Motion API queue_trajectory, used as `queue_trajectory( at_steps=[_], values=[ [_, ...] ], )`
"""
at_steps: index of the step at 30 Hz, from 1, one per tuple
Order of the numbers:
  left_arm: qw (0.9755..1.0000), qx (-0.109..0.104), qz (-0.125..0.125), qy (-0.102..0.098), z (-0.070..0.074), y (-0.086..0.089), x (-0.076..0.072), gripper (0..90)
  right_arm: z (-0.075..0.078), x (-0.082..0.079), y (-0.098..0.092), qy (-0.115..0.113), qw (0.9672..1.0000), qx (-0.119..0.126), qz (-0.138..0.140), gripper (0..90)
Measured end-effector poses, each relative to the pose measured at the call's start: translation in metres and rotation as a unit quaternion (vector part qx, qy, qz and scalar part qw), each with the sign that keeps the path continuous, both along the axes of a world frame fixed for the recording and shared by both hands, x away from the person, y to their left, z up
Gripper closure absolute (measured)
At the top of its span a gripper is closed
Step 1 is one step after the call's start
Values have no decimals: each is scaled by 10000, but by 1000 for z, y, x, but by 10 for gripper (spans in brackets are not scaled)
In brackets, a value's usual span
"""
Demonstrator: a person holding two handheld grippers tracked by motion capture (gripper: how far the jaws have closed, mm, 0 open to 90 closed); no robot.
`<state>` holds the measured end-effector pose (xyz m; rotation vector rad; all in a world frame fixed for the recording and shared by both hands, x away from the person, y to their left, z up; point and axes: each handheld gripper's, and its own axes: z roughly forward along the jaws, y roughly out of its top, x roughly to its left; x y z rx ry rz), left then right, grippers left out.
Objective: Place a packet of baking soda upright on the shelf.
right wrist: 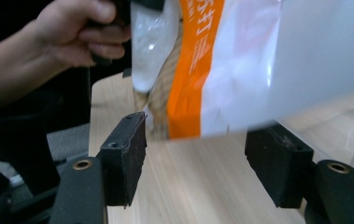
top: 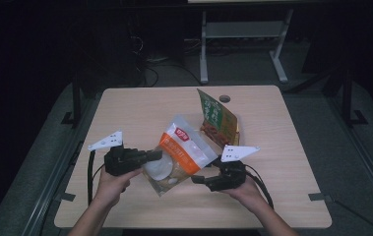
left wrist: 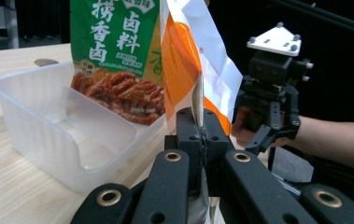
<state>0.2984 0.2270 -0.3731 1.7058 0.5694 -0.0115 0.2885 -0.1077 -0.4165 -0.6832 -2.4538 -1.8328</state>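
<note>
The orange-and-white snack bag [top: 180, 153] carries a small red logo near its top and a line of white Chinese characters down the orange band, too small and blurred in the high view to read; in the right gripper view [right wrist: 240, 70] the same characters run along the orange stripe, again unreadable. Its clear lower part shows pale round pieces inside (flat white discs, as far as the high view tells).

The left gripper [left wrist: 198, 140] has its jaws together, clamped on one edge of this bag, which is held up off the wooden table [top: 282, 147] between the two hands. In the high view the left gripper [top: 147, 158] grips the bag's lower left side.

The right gripper [right wrist: 195, 161] has its jaws apart, one on each side of the bag's lower edge, with the pads not pressing on it; the bag hangs just above and between them. In the high view the right gripper [top: 206, 179] sits just beside the bag's lower right corner.

Behind the bag stands a green seasoning packet [left wrist: 114, 51] printed with large white characters, 捞香卤 and 卤料, above a photo of glazed brown braised meat. It leans upright inside a clear plastic tub [left wrist: 39, 121], against the far wall; the tub's near part is bare. In the high view the packet [top: 217, 118] stands toward the table's far side.
</note>
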Motion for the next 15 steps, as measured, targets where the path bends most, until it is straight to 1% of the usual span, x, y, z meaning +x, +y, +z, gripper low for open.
queue_trajectory(
  at_steps=[2, 4, 6, 7, 8, 9, 10, 12, 15],
  values=[
    [10000, -51, -23, 14, -1, -1, 0, 897, -1, 3, 1, 46, 9999, 86, -20, 419],
    [10000, -13, -19, 1, -2, -2, 0, 897, -2, 8, 2, 90, 9997, 228, -38, 460],
    [10000, -9, -27, 6, -3, -2, 0, 897, -2, 10, 2, 95, 9995, 294, -50, 494],
    [10000, -27, -30, 27, -3, -2, 0, 897, -2, 10, 2, 154, 9995, 284, -39, 530],
    [10000, -29, -18, 43, -4, -3, 0, 897, -2, 10, 2, 121, 9995, 298, -35, 559],
    [10000, -33, -24, 51, -4, -2, 0, 897, -1, 10, 1, 121, 9994, 311, -48, 574],
    [10000, -81, -25, 50, -5, -3, 0, 897, -1, 10, 1, 173, 9993, 335, -41, 592],
    [9999, -81, -56, 59, -6, -5, 0, 897, 0, 10, 1, 208, 9990, 388, -7, 616],
    [9999, -97, -78, 58, -7, -9, -1, 897, 0, 8, 3, 186, 9990, 392, 39, 682]
  ],
)
